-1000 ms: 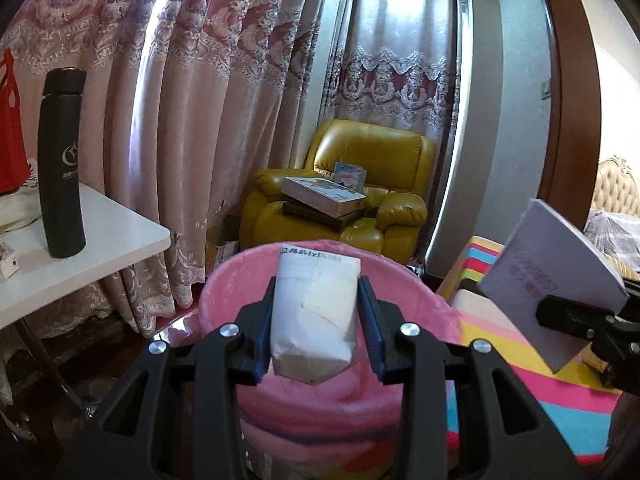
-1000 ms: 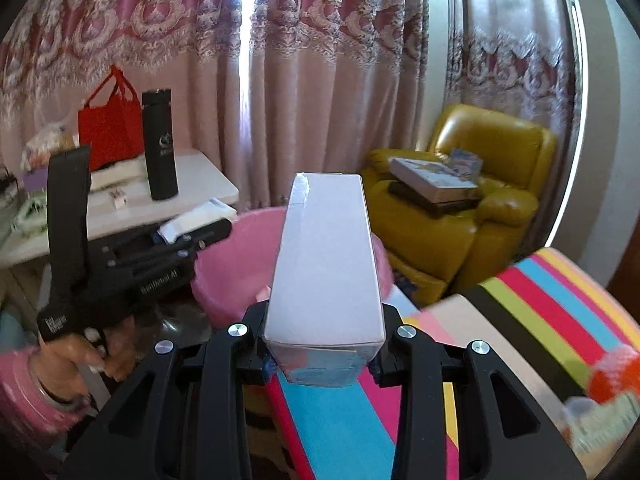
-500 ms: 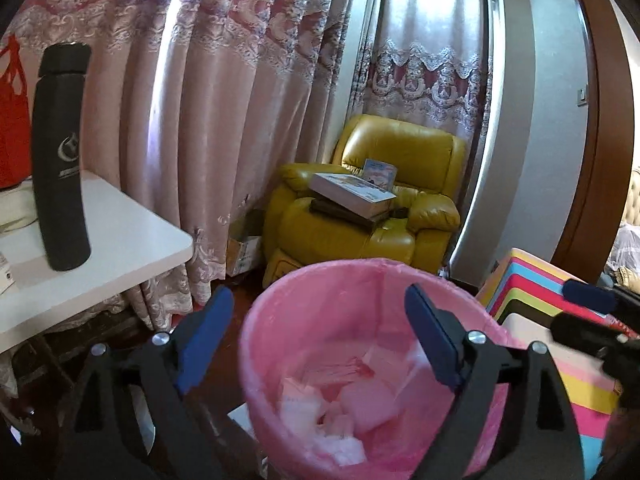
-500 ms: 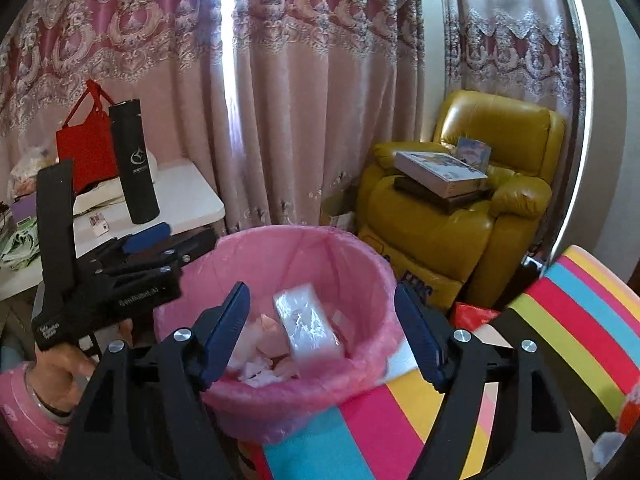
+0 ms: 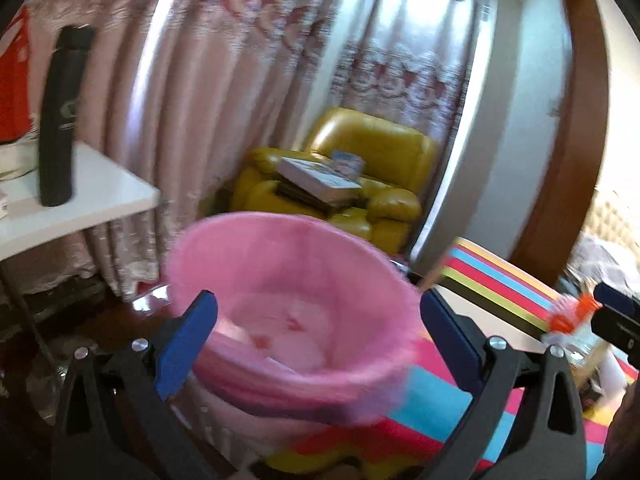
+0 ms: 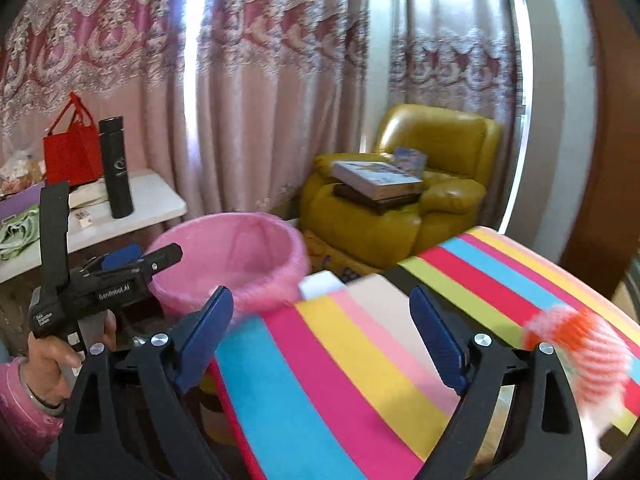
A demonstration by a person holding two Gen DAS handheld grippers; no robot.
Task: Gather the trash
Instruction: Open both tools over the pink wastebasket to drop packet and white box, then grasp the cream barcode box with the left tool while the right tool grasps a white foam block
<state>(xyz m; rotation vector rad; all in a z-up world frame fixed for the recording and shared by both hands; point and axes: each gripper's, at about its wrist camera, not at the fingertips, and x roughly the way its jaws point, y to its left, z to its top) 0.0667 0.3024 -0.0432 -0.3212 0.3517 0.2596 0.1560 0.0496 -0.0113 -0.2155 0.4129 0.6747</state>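
A bin lined with a pink bag (image 5: 280, 272) stands beside the striped surface; it also shows in the right wrist view (image 6: 236, 264). Pale trash lies blurred inside it. My left gripper (image 5: 316, 340) is open and empty, just in front of the bin's near rim. My right gripper (image 6: 320, 332) is open and empty above the striped surface (image 6: 360, 360), to the right of the bin. An orange-and-white striped item (image 6: 580, 352) lies at the right on the striped surface, also in the left wrist view (image 5: 572, 316). The left gripper shows in the right wrist view (image 6: 132, 264).
A white table (image 5: 92, 200) at the left holds a black flask (image 5: 62, 120) and a red bag (image 6: 72, 148). A yellow armchair (image 6: 420, 196) with stacked books (image 6: 378, 184) stands behind the bin. Pink curtains (image 6: 240, 100) hang at the back.
Both grippers opened and dropped their packages into the bin, then drew back. The right gripper swung right, over the striped surface. The views are motion-blurred now.
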